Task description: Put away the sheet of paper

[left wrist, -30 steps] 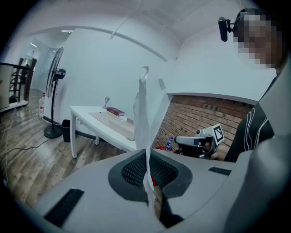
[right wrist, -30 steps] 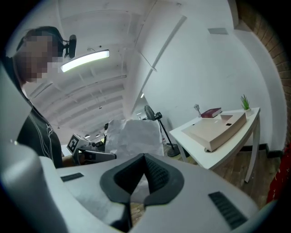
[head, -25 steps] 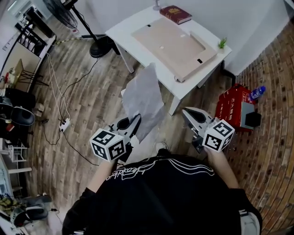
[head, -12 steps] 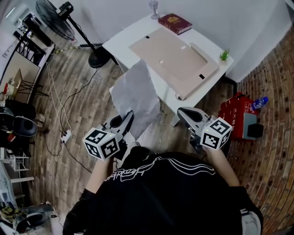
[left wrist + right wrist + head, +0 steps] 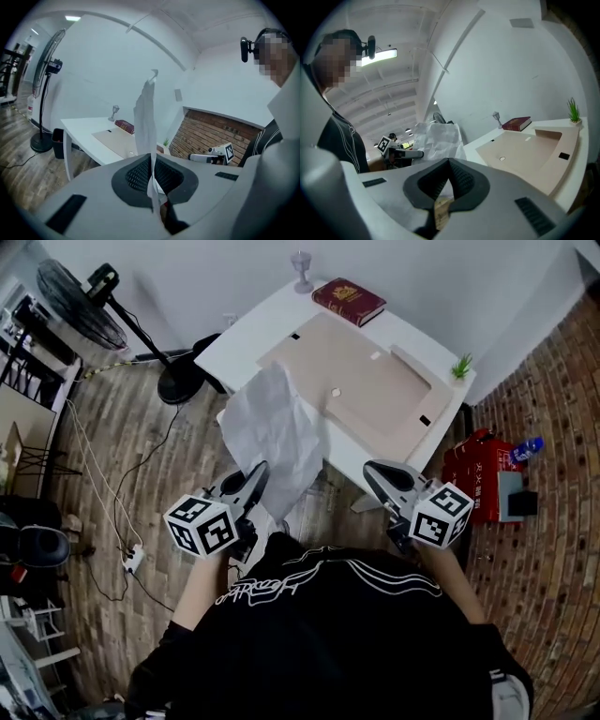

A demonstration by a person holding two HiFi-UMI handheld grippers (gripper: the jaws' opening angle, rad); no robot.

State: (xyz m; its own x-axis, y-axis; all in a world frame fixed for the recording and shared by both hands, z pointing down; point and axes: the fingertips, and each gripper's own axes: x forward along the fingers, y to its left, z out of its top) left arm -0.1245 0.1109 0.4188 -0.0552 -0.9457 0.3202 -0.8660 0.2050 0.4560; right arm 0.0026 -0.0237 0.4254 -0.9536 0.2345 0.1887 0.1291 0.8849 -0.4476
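A crumpled white sheet of paper (image 5: 272, 427) stands up from my left gripper (image 5: 258, 472), which is shut on its lower edge. In the left gripper view the paper (image 5: 146, 122) rises edge-on between the closed pads of the left gripper (image 5: 151, 161). Its top reaches over the near left edge of the white table (image 5: 244, 338). A beige open folder (image 5: 375, 390) lies flat on that table. My right gripper (image 5: 375, 470) hovers at the table's front edge, right of the paper, shut with nothing in it. From the right gripper (image 5: 449, 164) the paper (image 5: 438, 138) shows to the left.
On the table's far side lie a red book (image 5: 349, 298), a stemmed glass (image 5: 301, 268) and a small green plant (image 5: 460, 367). A standing fan (image 5: 84, 306) is at the left, cables on the wood floor. A red box (image 5: 478, 470) and blue bottle (image 5: 527, 448) sit at the right.
The table has come nearer in the head view. The left gripper has carried the paper forward, so its top now overlaps the table's edge. The right gripper kept its place.
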